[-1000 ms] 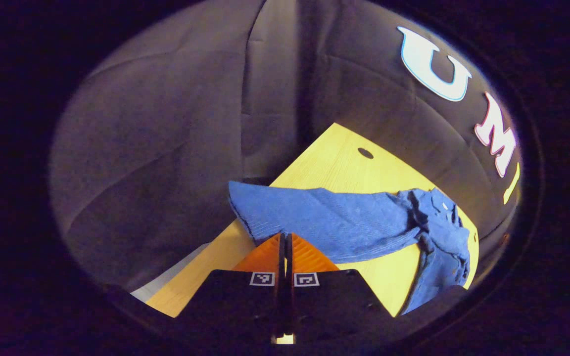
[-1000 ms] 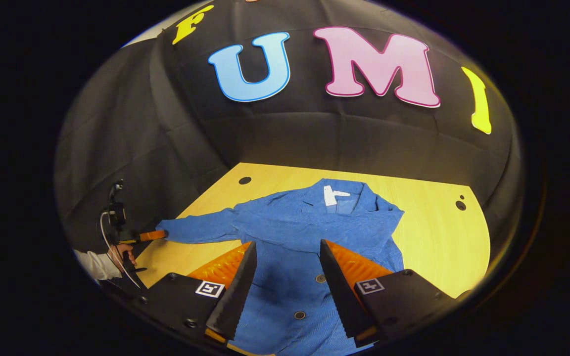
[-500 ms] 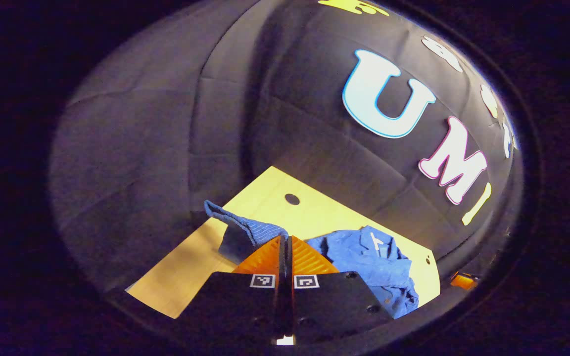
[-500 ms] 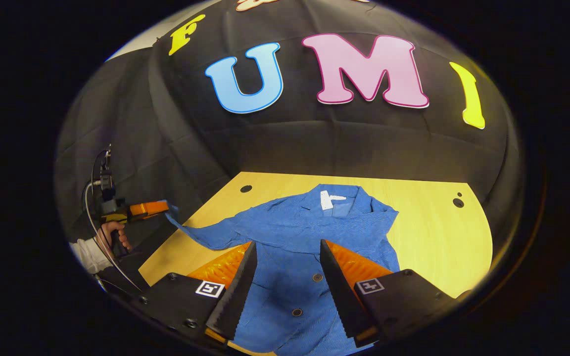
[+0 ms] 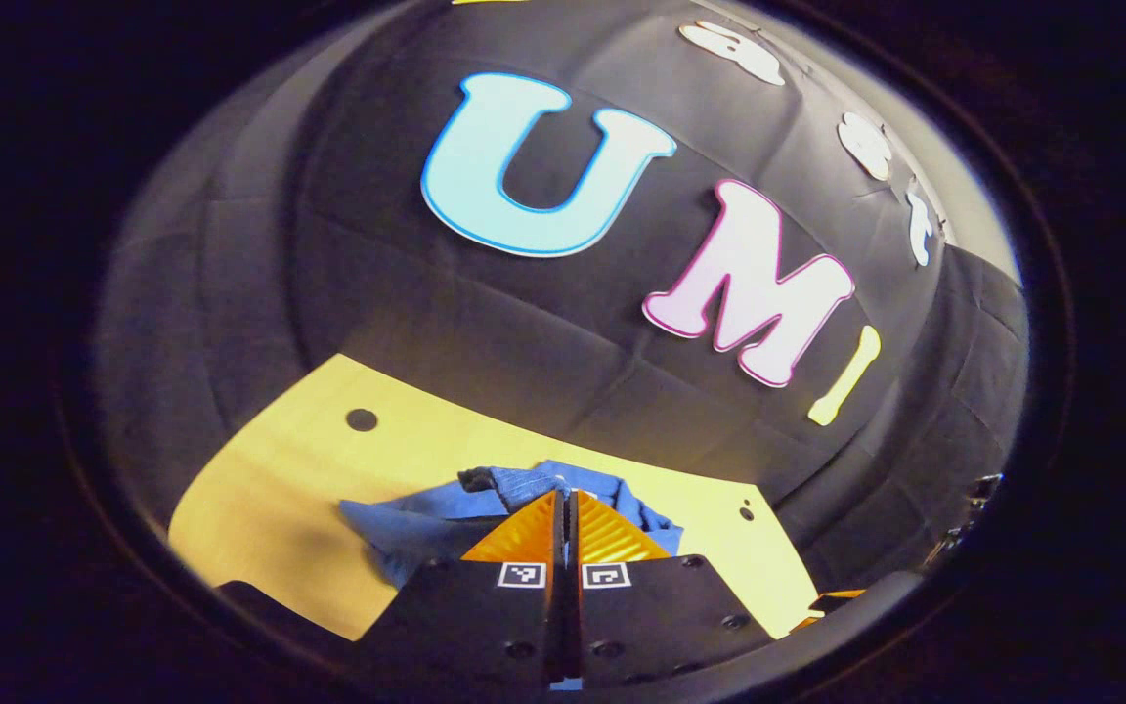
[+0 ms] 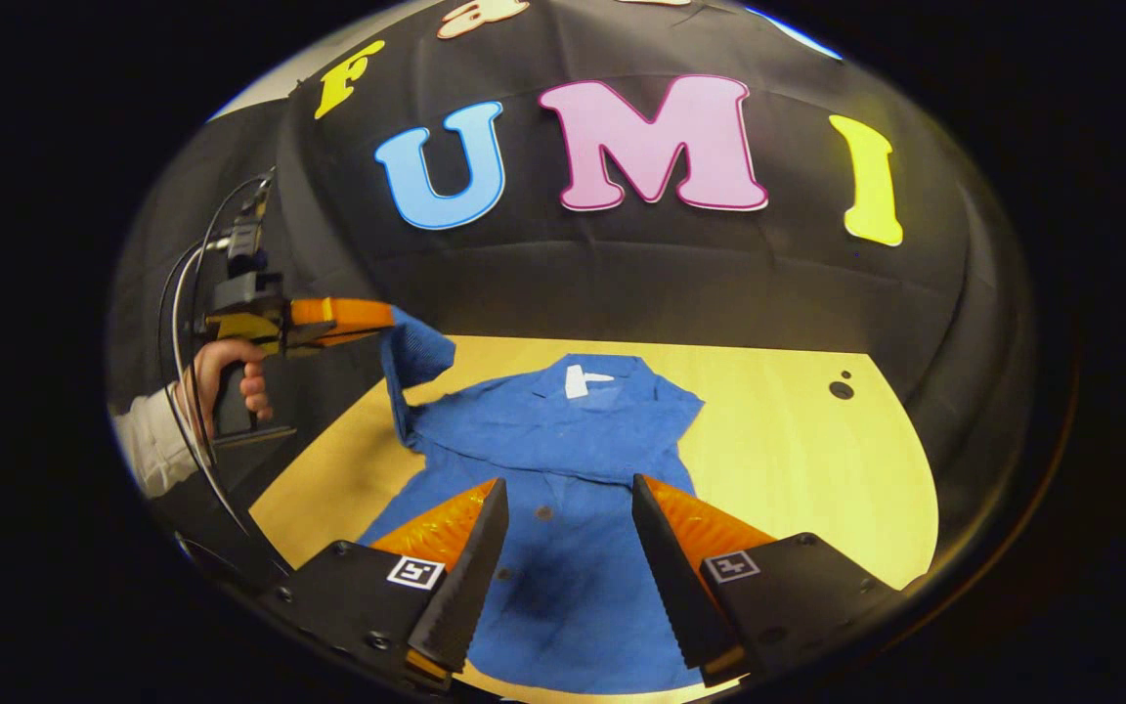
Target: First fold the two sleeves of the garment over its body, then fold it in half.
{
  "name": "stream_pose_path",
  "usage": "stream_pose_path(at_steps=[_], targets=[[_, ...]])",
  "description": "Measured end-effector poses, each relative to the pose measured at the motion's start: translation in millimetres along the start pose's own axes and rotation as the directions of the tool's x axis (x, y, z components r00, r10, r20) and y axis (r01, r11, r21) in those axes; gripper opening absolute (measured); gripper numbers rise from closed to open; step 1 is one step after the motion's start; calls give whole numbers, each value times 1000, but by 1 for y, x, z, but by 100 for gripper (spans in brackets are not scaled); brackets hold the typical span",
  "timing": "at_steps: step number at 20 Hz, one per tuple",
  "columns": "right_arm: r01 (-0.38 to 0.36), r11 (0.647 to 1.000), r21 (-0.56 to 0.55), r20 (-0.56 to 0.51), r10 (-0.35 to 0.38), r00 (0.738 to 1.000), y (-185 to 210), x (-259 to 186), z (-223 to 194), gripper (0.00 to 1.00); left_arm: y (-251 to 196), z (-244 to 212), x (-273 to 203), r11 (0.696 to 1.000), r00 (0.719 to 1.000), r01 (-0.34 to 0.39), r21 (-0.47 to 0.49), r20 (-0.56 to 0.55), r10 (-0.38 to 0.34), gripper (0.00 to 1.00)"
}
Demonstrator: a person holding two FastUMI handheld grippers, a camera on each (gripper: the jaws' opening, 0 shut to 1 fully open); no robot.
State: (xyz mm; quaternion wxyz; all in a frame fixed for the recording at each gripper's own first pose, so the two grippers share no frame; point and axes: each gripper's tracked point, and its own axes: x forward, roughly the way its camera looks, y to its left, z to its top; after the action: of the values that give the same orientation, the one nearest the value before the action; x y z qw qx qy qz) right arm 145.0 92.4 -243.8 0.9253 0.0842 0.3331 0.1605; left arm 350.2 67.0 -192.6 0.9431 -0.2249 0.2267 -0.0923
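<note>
- While we look along the left gripper [image 5: 563, 499], its fingers sit pressed together on the cuff of the blue jacket's sleeve [image 5: 514, 483]; more blue cloth [image 5: 397, 528] sags just left of them over the wooden table [image 5: 270, 489].
- From the right gripper view, we see the jacket [image 6: 563, 460] lying collar-far, buttons up, its long axis running near to far. The left gripper [image 6: 382, 318] holds the sleeve [image 6: 411, 362] lifted at the jacket's left shoulder, so the body lies to its right; we judge the fold goes rightward. The right gripper [image 6: 563, 508] hovers wide apart, empty, above the near hem.
</note>
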Motion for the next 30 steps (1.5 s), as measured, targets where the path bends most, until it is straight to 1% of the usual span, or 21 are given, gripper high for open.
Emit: stream_pose_path(at_steps=[3, 4, 5, 8, 10, 11, 12, 13, 14, 15, 16, 17, 18, 19, 20, 21, 23, 26, 28, 29, 30], targets=[[25, 1000, 17, -23, -25, 999, -29, -10, -18, 82, -53, -30, 48, 998, 995, 64, 23, -74, -62, 0], [32, 999, 30, -33, -31, 999, -39, -11, -22, 75, -72, -39, 65, 996, 992, 88, 25, -93, -85, 0], [39, 998, 41, -40, -37, 999, -50, -12, -26, 75, -87, -47, 82, 994, 989, 106, 28, -106, -103, 0], [56, 997, 49, -59, -53, 997, -80, -18, -34, 75, -116, -88, 123, 991, 972, 123, 46, -207, -112, 0], [63, 997, 36, -68, -61, 996, -97, -20, -39, 75, -126, -125, 145, 989, 945, 137, 54, -305, -114, 0], [67, 997, 27, -75, -65, 995, -107, -20, -42, 74, -131, -155, 154, 988, 915, 147, 38, -386, -122, 0], [69, 997, 24, -89, -66, 994, -114, -17, -45, 74, -131, -185, 155, 989, 870, 148, 24, -478, -118, 0], [66, 997, 27, -101, -63, 993, -118, -16, -49, 74, -126, -210, 154, 991, 836, 130, 25, -541, -96, 0], [61, 998, 33, -108, -57, 993, -122, -14, -51, 75, -119, -232, 155, 994, 814, 109, 27, -576, -74, 0], [58, 998, 35, -114, -54, 992, -126, -13, -52, 75, -117, -248, 154, 995, 796, 97, 6, -600, -74, 0], [56, 998, 36, -121, -52, 991, -130, -12, -55, 82, -116, -250, 152, 997, 788, 75, -25, -611, -74, 0], [54, 998, 38, -128, -49, 991, -132, -12, -59, 81, -118, -253, 153, 995, 793, 73, -61, -602, -95, 6], [49, 998, 41, -135, -43, 990, -133, -9, -63, 81, -122, -248, 152, 994, 802, 71, -85, -587, -107, 26], [42, 998, 44, -144, -35, 989, -133, -9, -68, 81, -124, -239, 151, 994, 814, 77, -83, -570, -111, 46], [34, 998, 50, -153, -26, 988, -131, -8, -73, 82, -122, -233, 145, 995, 824, 81, -56, -559, -98, 66], [23, 998, 61, -162, -13, 987, -128, -7, -78, 82, -115, -228, 140, 998, 834, 70, -9, -548, -64, 86], [8, 996, 89, -184, 8, 983, -122, -4, -87, 81, -103, -218, 113, 996, 838, 52, 77, -545, -1, 85], [9, 996, 90, -216, 11, 976, -117, -3, -102, 82, -75, -212, 38, 986, 839, -17, 167, -535, 105, 85], [19, 997, 71, -253, -1, 968, -114, -9, -118, 82, -43, -222, -26, 973, 814, -107, 205, -543, 204, 85], [27, 998, 58, -281, -10, 960, -114, -13, -131, 82, -24, -233, -58, 962, 791, -156, 223, -555, 257, 81], [41, 998, 43, -308, -26, 951, -117, -16, -142, 82, -4, -246, -90, 948, 763, -200, 247, -568, 309, 85]])
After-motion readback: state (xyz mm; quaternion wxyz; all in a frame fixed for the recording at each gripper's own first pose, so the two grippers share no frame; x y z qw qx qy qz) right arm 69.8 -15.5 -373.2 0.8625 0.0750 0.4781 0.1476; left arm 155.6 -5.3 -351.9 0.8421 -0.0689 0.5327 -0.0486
